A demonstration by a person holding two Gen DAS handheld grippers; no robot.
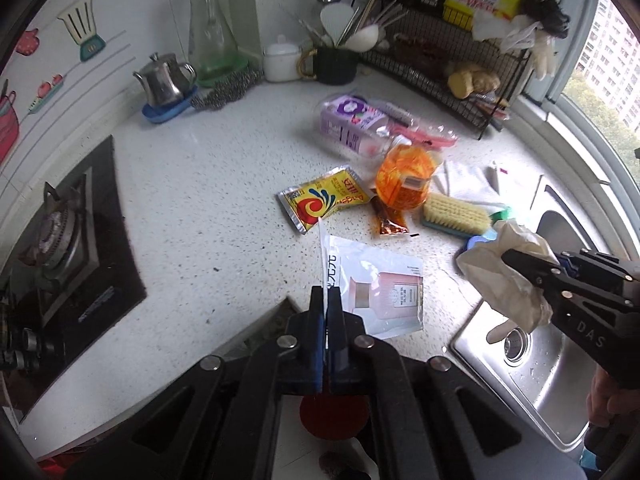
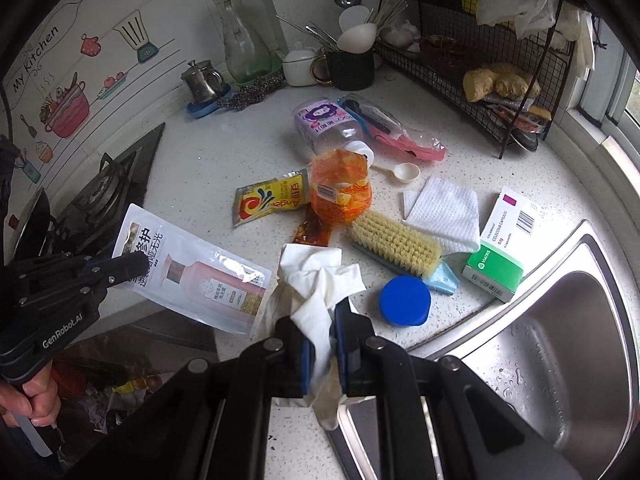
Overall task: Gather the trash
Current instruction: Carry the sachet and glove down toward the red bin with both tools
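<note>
Left hand-held gripper pinches flat white refill pouch with pink bottle print, seemingly lifted off speckled white tabletop front edge. Right hand-held gripper clamps crumpled white tissue beside sink corner.

Scrub brush on counter, between stove and sink.

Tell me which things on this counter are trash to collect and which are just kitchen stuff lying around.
Trash, likely:
white refill pouch, held by left gripper
crumpled glove, held by right gripper
yellow yeast sachet
orange snack bag
empty purple-label bottle

Just lying about:
scrub brush
steel teapot
glass carafe
ginger
</note>
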